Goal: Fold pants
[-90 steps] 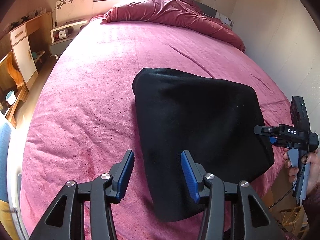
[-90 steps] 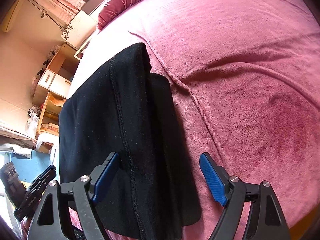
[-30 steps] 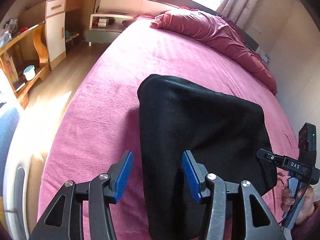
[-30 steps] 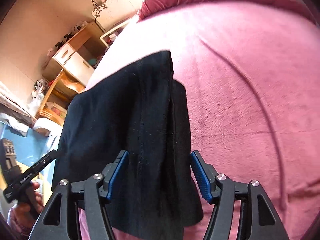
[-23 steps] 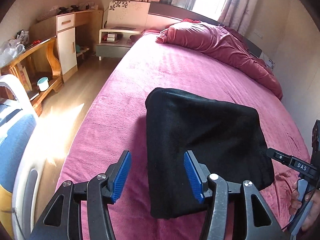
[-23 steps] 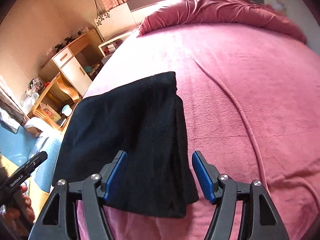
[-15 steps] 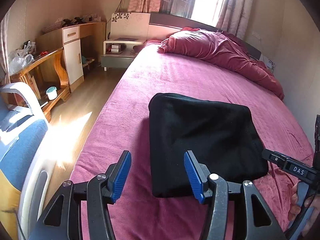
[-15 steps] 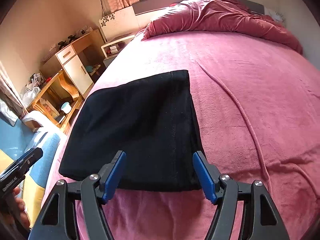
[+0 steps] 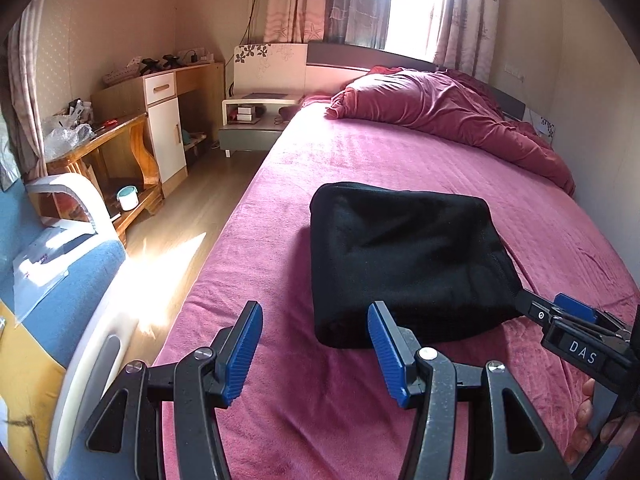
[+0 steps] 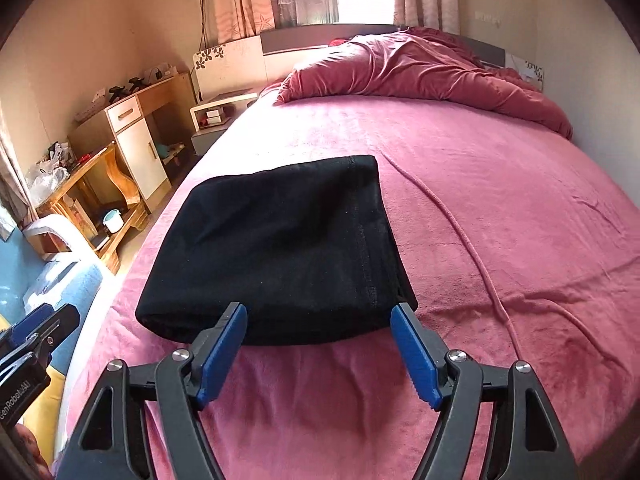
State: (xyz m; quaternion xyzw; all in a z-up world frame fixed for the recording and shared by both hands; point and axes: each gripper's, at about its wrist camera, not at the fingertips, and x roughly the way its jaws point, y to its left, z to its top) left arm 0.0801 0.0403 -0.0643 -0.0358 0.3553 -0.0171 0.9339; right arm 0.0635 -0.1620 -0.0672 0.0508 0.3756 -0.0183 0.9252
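Pants (image 9: pixel 404 256): black, folded into a compact, roughly rectangular stack lying flat on the bed (image 9: pixel 400 160), near the bed's foot edge and closer to its left edge than to its right. No leg or waistband hangs loose in either view.
Left claw (image 9: pixel 316 350): released, blue pads spread, nothing between them; it hovers over bare blanket just short of the stack's near left corner, not touching cloth.
Right claw (image 10: pixel 318 346): released as well, pads wide apart, holding nothing; in the right wrist view the stack's near edge sits between and just beyond the tips. Contact with the cloth cannot be told.
Task state (judgement): the fold looks complete; both claws are clear of the pants.
Fabric: looks like a soft knit with a slightly fuzzy surface; a stitched seam (image 10: pixel 362 236) runs along the right side. Judged light, limp, not fragile, not slippery against the plush blanket.
Layering: rounded, thick near edge suggests several layers; the upper ones would probably slide if only one were pinched.
Where to grip (judgement): at the two near corners, claws closing over the full thickness; the seam side gives firmer purchase.
Risk: lifting by one corner would likely let the stack sag and unfold.
Surroundings: crumpled duvet (image 10: pixel 420 68) at the head of the bed, well apart from the pants.
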